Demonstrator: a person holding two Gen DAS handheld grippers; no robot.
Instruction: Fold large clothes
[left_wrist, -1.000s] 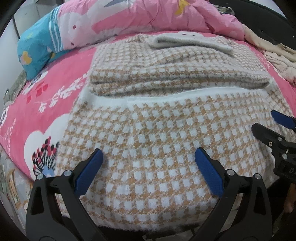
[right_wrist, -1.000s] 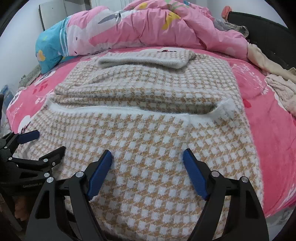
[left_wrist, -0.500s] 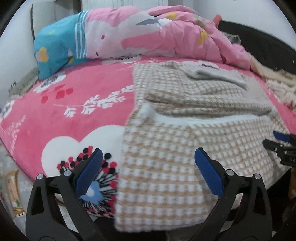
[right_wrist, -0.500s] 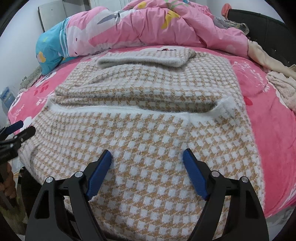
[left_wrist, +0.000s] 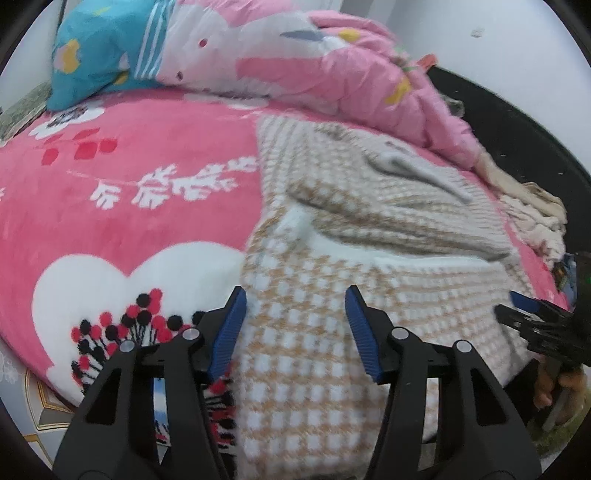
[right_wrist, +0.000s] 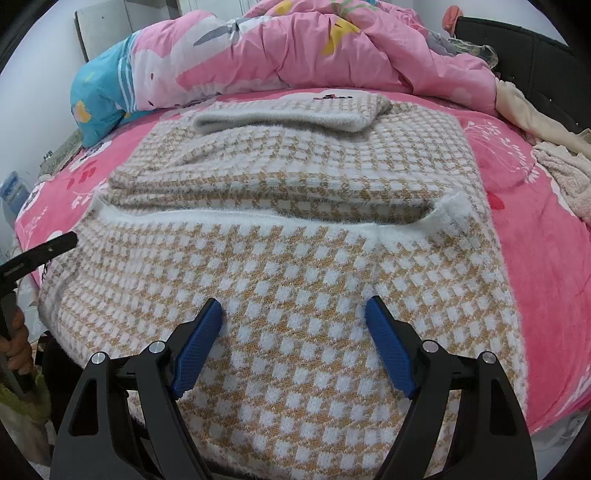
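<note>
A fuzzy tan-and-white checked sweater (right_wrist: 295, 258) lies flat on the pink bed sheet (left_wrist: 129, 206), with a sleeve folded across its middle (right_wrist: 277, 184) and its grey-white collar (right_wrist: 288, 114) at the far end. My left gripper (left_wrist: 295, 306) hovers over the sweater's near left corner (left_wrist: 295, 350). Its jaws are closing, with the sweater's side edge between them, and the pads are not pressing on it. The left gripper's finger (right_wrist: 44, 247) shows at the left rim of the right wrist view. My right gripper (right_wrist: 293, 310) stands open above the near hem, right of centre.
A crumpled pink quilt (right_wrist: 314, 48) and a blue pillow (right_wrist: 99, 96) fill the far end of the bed. Beige clothes (right_wrist: 561, 166) are piled at the right by a black bed frame (right_wrist: 546, 59). The bed's near edge drops off just below both grippers.
My left gripper has swung left from the sweater's middle to its left edge, and its jaws have narrowed. The right gripper has stayed where it was.
</note>
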